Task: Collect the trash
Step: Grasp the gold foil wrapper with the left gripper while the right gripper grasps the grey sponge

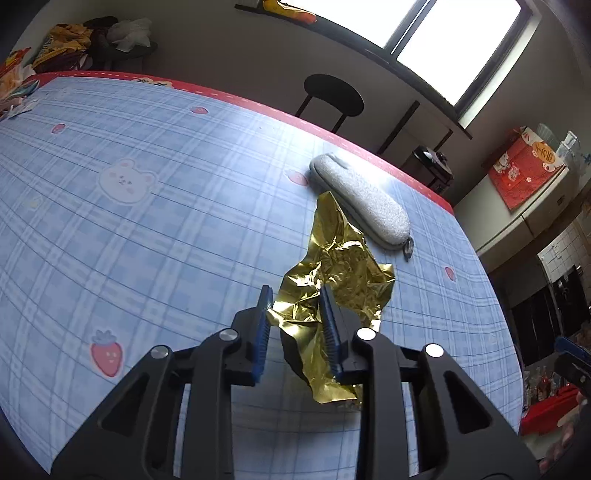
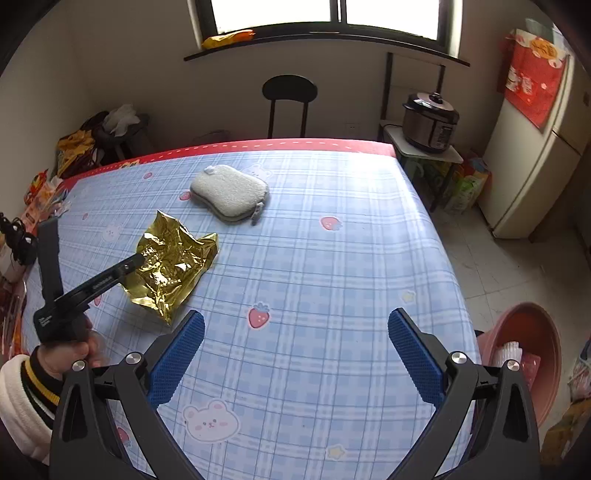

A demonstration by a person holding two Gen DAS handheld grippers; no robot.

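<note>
Blown-out window (image 2: 325, 11), fisheye-warped edges

The counter (image 2: 332, 258) is covered with a blue plaid cloth printed with strawberries and bears, edged in red along the far side. A crumpled gold foil wrapper (image 2: 173, 266) lies on it left of centre. A grey oblong pouch (image 2: 229, 192) lies just beyond the wrapper, near the far edge. Mixed packaging (image 2: 44, 195) sits at the far-left corner.
</note>
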